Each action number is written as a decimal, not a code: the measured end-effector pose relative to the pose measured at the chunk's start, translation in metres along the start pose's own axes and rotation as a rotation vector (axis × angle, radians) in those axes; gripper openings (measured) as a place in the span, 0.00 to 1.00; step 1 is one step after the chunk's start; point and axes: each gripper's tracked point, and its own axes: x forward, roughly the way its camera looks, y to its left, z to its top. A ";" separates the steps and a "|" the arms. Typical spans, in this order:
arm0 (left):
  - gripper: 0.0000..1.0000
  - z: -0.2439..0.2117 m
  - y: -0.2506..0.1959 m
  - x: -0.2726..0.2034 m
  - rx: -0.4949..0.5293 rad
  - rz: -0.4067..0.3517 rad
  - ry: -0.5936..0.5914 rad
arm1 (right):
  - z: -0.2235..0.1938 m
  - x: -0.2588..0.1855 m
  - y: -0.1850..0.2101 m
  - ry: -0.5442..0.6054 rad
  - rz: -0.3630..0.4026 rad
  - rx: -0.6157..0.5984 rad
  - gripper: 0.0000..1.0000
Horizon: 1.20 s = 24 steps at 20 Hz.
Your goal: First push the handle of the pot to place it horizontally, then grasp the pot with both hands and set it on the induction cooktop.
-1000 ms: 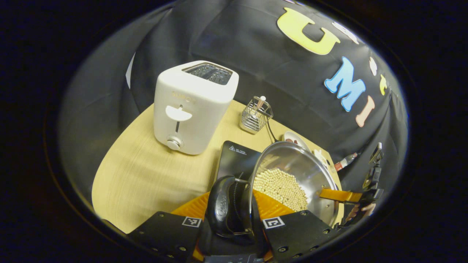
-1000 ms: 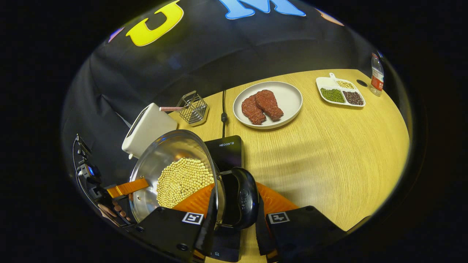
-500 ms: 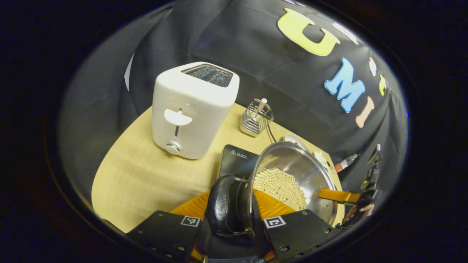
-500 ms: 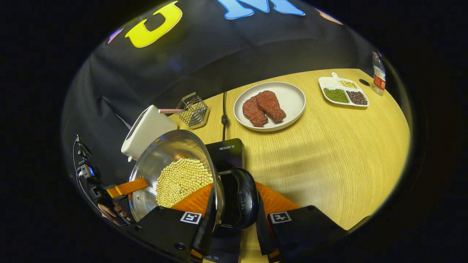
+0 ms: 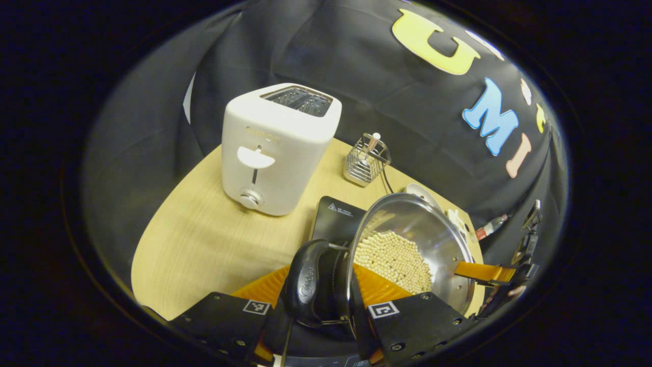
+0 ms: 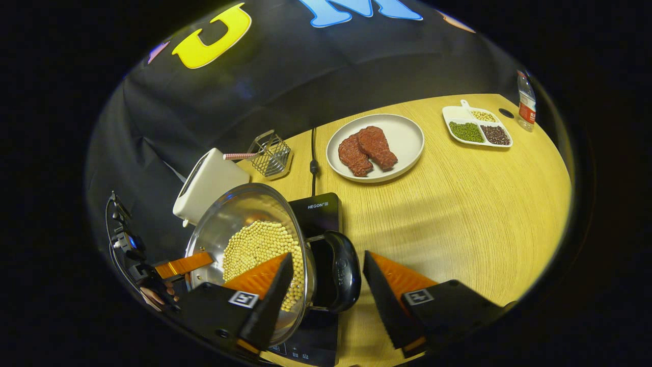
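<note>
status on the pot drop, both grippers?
Right gripper open, fingers either side of the pot's handle. Left gripper shut on the opposite handle. Pot of beans on the induction cooktop. Toaster close behind, nothing blocking.

A light wooden table (image 6: 473,214) carried everything. On it stood a white toaster (image 5: 277,148) and, beside it, a small wire basket (image 5: 365,163). A black cooktop (image 6: 318,214) lay near the front. Farther back sat a white plate (image 6: 402,137), a divided tray (image 6: 476,127) and a bottle (image 6: 524,102).
</note>
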 end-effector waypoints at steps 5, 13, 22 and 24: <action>0.93 0.017 0.011 -0.023 0.042 0.112 -0.064 | 0.008 -0.028 -0.009 -0.046 -0.013 -0.048 0.98; 0.93 0.064 -0.028 -0.118 0.189 0.189 -0.278 | 0.048 -0.128 -0.050 -0.264 -0.084 -0.058 0.98; 0.93 0.077 -0.164 -0.233 0.273 0.178 -0.572 | 0.090 -0.283 -0.129 -0.587 -0.246 -0.127 0.98; 0.93 0.072 -0.198 -0.260 0.287 0.161 -0.637 | 0.091 -0.315 -0.147 -0.640 -0.280 -0.120 0.98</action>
